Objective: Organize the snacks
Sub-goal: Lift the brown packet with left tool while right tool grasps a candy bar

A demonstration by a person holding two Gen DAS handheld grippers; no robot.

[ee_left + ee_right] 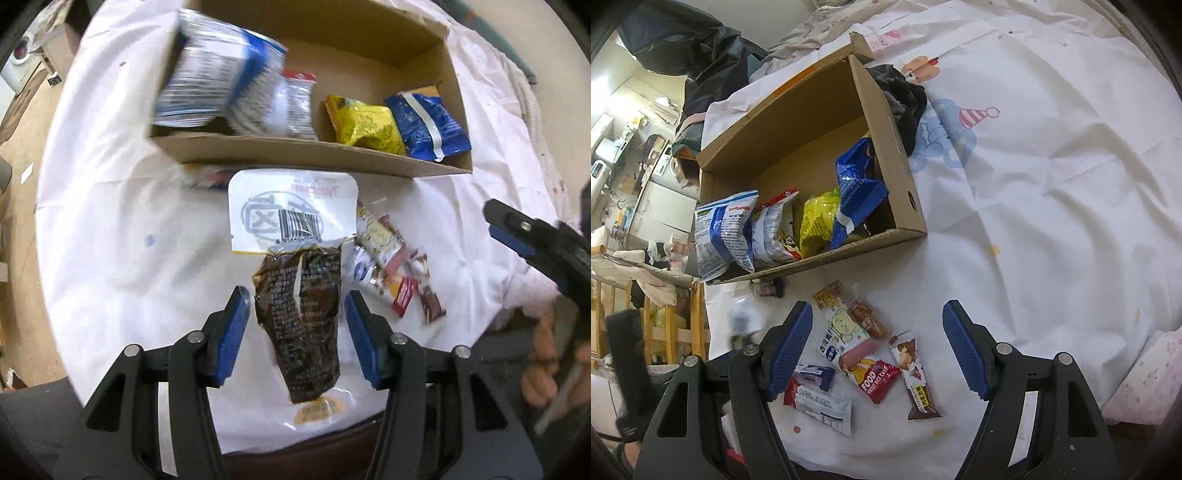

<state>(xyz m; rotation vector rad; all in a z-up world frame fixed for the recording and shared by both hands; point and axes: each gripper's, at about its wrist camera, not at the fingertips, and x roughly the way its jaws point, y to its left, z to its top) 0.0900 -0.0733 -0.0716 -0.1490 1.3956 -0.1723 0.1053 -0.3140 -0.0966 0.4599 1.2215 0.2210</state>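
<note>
The left gripper (295,332) points steeply down, its ribbed blue pads (231,332) pinching a glossy, crinkled dark pouch (299,321) with a flat white card header; the pouch hangs between the jaws, clear of the white sheet (110,240). Ahead of it stands the corrugated cardboard box (314,155), holding shiny blue, yellow and white foil bags. The right gripper (877,354) tilts downward, jaws wide apart and empty, above a loose scatter of slim wrapped snack bars (871,369).

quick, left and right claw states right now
Left claw: closed on the dark snack packet.
Right claw: open, holding nothing.
</note>
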